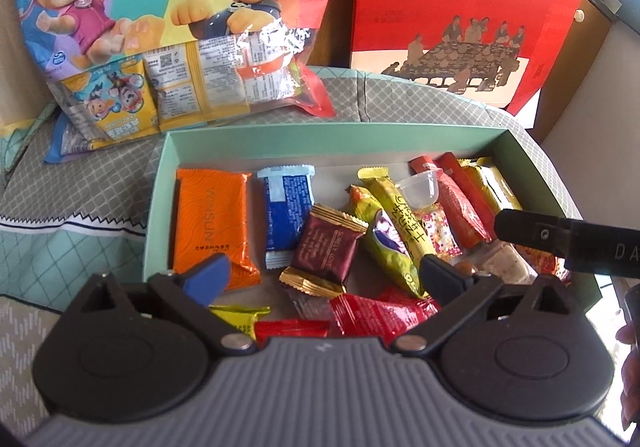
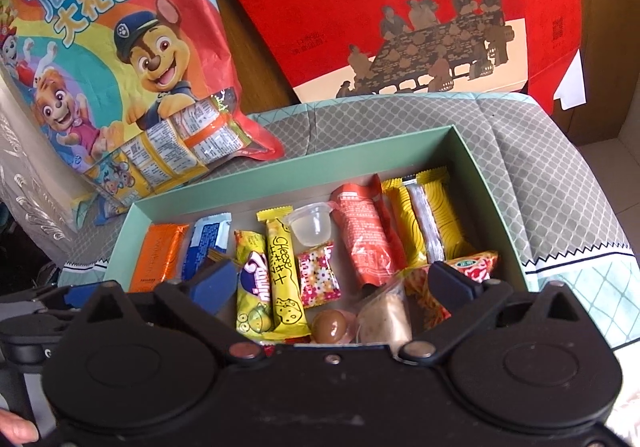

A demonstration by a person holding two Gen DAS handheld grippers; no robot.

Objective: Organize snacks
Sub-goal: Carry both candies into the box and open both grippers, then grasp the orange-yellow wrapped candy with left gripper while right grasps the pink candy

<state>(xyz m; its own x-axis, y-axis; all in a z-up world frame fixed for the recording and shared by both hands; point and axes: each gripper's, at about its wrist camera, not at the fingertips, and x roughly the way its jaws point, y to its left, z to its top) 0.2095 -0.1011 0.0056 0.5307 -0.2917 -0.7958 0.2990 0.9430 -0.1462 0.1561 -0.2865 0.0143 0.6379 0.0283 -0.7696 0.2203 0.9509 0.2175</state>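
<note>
One cheese stick (image 2: 285, 279) lengthwise, near-to-far.

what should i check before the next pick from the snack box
1. Left claw open, nothing between its fingers: ok.
2. Right claw open and empty: ok.
3. Green box sits flat on the patterned cloth, open top: ok.
4. Orange WINSUN packet at the box's left end lies flat and uncovered: ok.
5. Clear jelly cup rests on other wrappers, may roll: not ok.
6. Right claw's finger reaches into the left claw's view over the box: clearance cannot tell.
</note>
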